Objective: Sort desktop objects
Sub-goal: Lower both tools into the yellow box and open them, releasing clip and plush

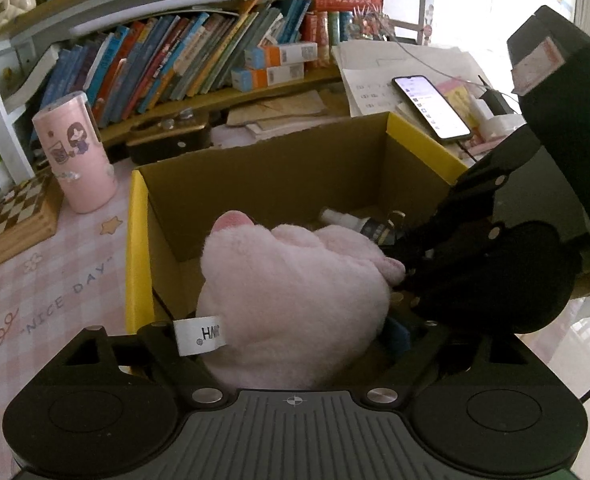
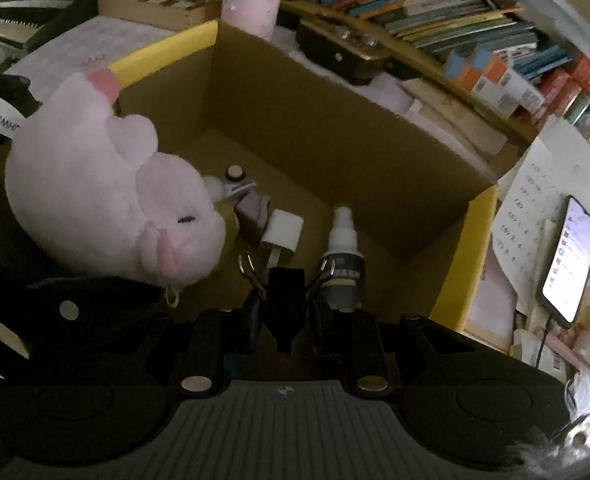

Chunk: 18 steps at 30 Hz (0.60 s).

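Plush pig (image 1: 295,304) hides left tongs' fingertips.

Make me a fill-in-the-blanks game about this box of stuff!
1. The plush pig is coloured ____.
2. The right gripper is shut on a black binder ____.
3. The spray bottle lies inside the cardboard ____.
4. The lit phone lies ____ the box.

Missing words: pink; clip; box; outside

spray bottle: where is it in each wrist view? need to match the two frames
Left wrist: spray bottle right of centre, lying on the box floor behind the pink plush toy, partly hidden by the right gripper.
Right wrist: spray bottle lower centre, just beyond the fingers.
Shared landmark: the yellow-rimmed cardboard box.
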Each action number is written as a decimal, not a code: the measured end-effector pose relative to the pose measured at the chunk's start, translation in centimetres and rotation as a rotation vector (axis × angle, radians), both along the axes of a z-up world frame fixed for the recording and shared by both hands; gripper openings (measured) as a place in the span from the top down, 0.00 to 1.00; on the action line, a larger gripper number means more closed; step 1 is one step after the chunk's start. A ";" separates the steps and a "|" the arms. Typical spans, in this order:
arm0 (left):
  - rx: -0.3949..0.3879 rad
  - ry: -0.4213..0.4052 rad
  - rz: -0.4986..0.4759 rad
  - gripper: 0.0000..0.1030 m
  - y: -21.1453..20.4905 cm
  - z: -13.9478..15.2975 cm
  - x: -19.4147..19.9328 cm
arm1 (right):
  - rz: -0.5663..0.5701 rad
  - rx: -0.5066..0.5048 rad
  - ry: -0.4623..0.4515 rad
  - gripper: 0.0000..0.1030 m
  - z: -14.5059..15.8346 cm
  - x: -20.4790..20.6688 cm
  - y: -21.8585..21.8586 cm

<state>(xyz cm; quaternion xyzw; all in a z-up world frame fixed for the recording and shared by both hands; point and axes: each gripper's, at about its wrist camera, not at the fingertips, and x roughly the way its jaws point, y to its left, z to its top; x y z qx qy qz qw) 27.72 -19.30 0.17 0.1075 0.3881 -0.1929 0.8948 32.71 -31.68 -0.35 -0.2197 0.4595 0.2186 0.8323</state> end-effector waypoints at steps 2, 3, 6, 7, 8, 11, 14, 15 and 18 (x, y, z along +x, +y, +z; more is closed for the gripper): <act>0.008 -0.008 0.005 0.10 0.0 0.0 0.0 | 0.007 -0.003 0.015 0.78 -0.1 0.1 0.0; 0.008 -0.012 0.005 0.10 0.0 0.0 -0.1 | 0.008 -0.003 0.017 0.78 -0.1 0.1 0.1; 0.004 -0.014 0.005 0.09 0.0 -0.1 -0.2 | 0.014 0.002 0.014 0.77 -0.1 0.0 0.1; 0.002 -0.018 0.008 0.09 0.0 0.0 -0.3 | 0.018 0.005 0.013 0.76 -0.1 0.0 0.0; 0.000 -0.023 0.011 0.08 0.0 0.0 -0.4 | 0.021 0.009 0.009 0.74 0.0 -0.1 0.0; -0.007 -0.065 0.043 0.03 0.3 0.4 -1.2 | 0.028 0.022 -0.014 0.66 0.4 -0.5 -0.1; -0.043 -0.114 0.067 0.03 0.7 1.1 -2.2 | 0.020 0.061 -0.050 0.58 1.3 -1.1 -0.4; -0.054 -0.128 0.077 0.03 0.9 1.4 -2.6 | 0.009 0.075 -0.064 0.57 1.7 -1.4 -0.6; -0.084 -0.174 0.103 0.02 1.5 2.3 -3.7 | -0.041 0.123 -0.119 0.54 2.9 -2.5 -1.3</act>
